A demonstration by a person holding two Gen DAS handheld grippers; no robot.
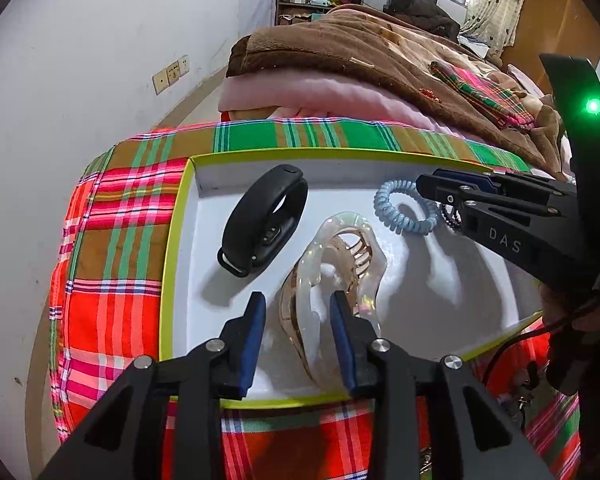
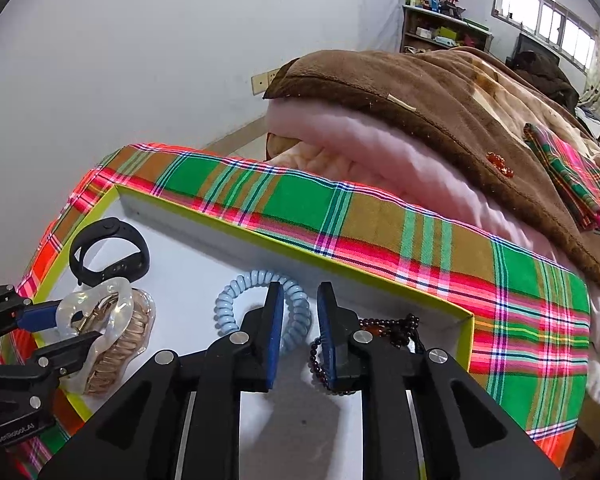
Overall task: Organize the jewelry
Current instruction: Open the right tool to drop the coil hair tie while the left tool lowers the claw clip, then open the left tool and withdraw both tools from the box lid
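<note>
Shallow white cardboard tray with lime-green rim (image 1: 171,240) sits on the red-green plaid cloth (image 1: 112,208). In the tray: translucent pearly claw hair clip (image 1: 340,248) straight ahead of the left gripper (image 1: 298,312), its near end between the parted fingers; black rubber smart band (image 1: 266,220) ahead and to the left. Pale blue spiral hair tie (image 2: 236,300) lies just ahead of the right gripper (image 2: 299,304) — partly behind its left finger; dark beaded bracelet (image 2: 396,328) by its right finger, in the tray corner. Folded brown fleece blanket (image 2: 440,92) lies beyond the tray.
</note>
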